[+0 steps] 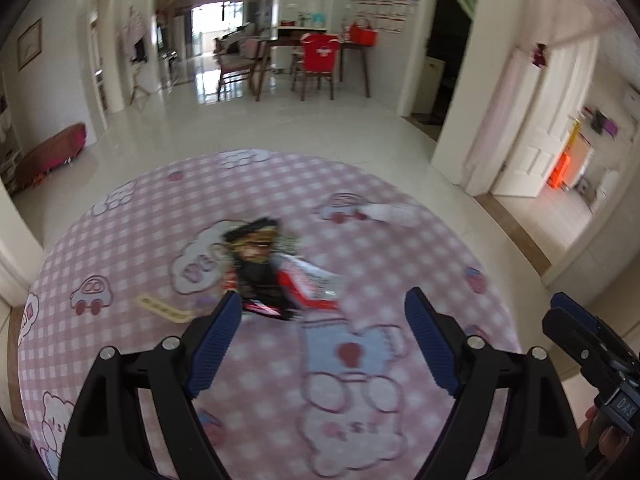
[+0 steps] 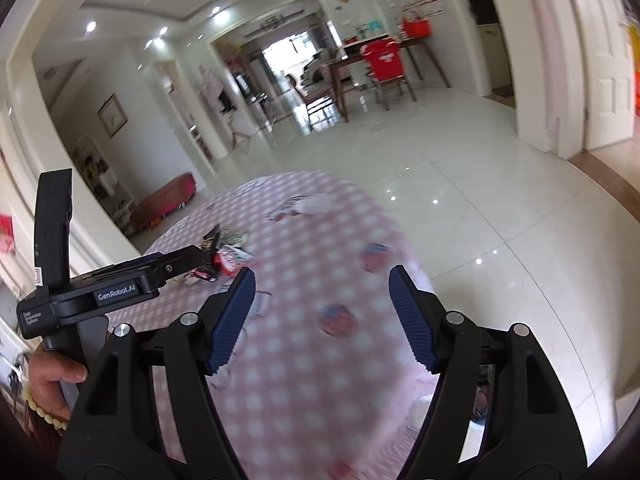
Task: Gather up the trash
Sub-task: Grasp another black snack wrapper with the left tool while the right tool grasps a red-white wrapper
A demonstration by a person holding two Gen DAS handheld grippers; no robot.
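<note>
A pile of snack wrappers lies on the round pink checked rug (image 1: 132, 240): a black and yellow wrapper (image 1: 256, 248) and a red and white one (image 1: 310, 282). A yellow strip (image 1: 160, 306) lies to their left and a white scrap (image 1: 390, 212) farther back on the right. My left gripper (image 1: 324, 296) hangs open just short of the pile, nothing between its blue pads. My right gripper (image 2: 323, 272) is open and empty over the rug, to the right of the pile (image 2: 226, 256). One of its fingers (image 1: 568, 316) shows at the edge of the left wrist view. The frames are motion-blurred.
Glossy white tile floor (image 2: 460, 200) surrounds the rug. A low brown and pink bench (image 1: 56, 152) stands by the left wall. A dining table with a red-covered chair (image 1: 320, 56) is far back. White doors (image 1: 548, 120) open on the right. A hand (image 2: 52, 380) holds the left gripper's handle.
</note>
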